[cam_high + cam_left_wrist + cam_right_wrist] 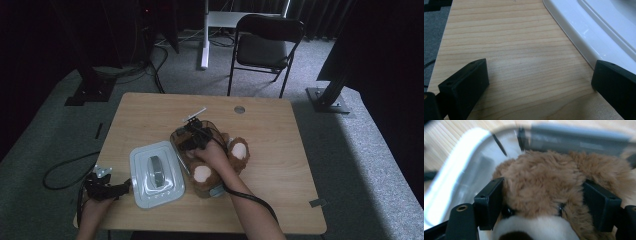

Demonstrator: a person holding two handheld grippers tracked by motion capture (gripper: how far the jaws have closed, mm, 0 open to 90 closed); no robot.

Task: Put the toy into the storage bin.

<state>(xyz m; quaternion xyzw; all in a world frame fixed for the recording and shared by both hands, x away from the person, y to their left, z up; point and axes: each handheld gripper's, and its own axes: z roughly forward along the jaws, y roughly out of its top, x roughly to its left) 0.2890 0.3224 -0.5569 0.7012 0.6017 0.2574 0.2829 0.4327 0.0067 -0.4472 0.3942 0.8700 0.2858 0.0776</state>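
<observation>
Right gripper view, unlabelled plush bear (pixel 544 195), clear bin (pixel 461 182)

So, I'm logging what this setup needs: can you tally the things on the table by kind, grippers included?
Brown plush bear: 1
Clear container around the bear: 1
White lid lying beside it: 1
Handheld grippers, left gripper and right gripper: 2
Total: 5
</observation>
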